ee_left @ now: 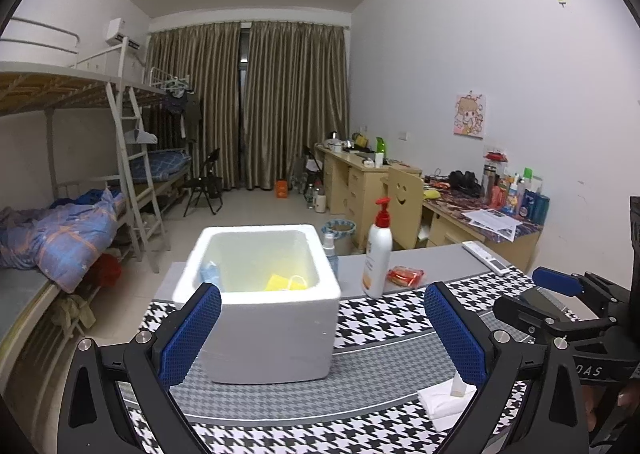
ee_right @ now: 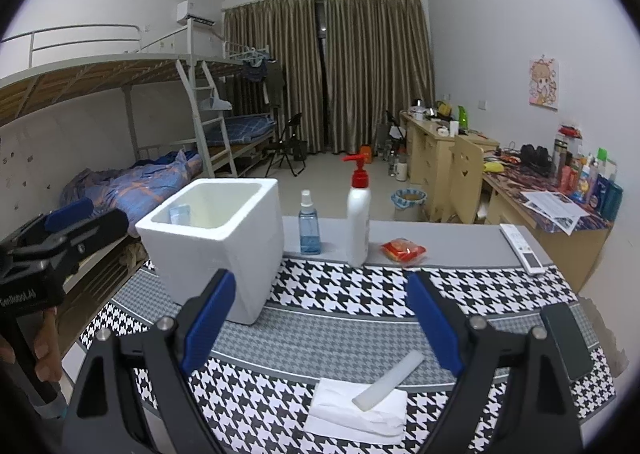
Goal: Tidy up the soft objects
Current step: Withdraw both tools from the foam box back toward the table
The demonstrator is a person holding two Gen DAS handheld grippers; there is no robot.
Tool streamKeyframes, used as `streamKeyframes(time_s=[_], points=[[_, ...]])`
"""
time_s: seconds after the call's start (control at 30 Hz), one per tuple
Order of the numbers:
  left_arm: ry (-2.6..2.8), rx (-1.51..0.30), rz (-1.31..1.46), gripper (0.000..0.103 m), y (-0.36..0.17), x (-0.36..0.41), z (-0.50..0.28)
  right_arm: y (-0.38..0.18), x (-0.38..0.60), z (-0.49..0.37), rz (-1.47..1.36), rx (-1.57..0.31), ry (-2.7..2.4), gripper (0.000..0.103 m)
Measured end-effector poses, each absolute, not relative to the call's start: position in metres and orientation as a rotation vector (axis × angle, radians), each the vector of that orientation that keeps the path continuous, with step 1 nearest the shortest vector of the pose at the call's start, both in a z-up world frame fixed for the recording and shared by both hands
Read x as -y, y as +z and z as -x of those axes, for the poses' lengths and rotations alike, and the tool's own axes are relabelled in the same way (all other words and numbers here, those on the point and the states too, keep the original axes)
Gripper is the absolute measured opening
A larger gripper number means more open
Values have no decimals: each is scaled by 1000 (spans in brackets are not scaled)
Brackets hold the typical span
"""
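Lining up on the tissue pack, both tongs gaping and empty.
My right gripper (ee_right: 320,328) hangs over the tissue pack (ee_right: 358,410); I should dip under the white stick (ee_right: 389,380), then carry to the foam box (ee_right: 216,238) by my left gripper (ee_left: 322,328).

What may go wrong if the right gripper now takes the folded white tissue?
1. The white stick lies on the folded white tissue and may roll off.
2. The open right gripper may catch the houndstooth cloth beneath.
3. The white foam box looks light; a bump may shift it.

1 foam box (ee_right: 224,246), 2 bottles (ee_right: 358,209), 1 red packet (ee_right: 403,250), 1 remote (ee_right: 522,248).
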State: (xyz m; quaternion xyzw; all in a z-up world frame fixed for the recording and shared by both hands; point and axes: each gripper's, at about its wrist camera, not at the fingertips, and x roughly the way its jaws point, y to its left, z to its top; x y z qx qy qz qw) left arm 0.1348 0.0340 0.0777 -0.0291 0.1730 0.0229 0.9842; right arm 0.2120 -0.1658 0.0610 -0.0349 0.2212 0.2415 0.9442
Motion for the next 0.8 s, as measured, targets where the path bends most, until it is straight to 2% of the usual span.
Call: streamKeyframes(time_s=[0.8], points=[[-23,-416,51,102,36,-11,-147,15,196,-222,38,-529,388,90]])
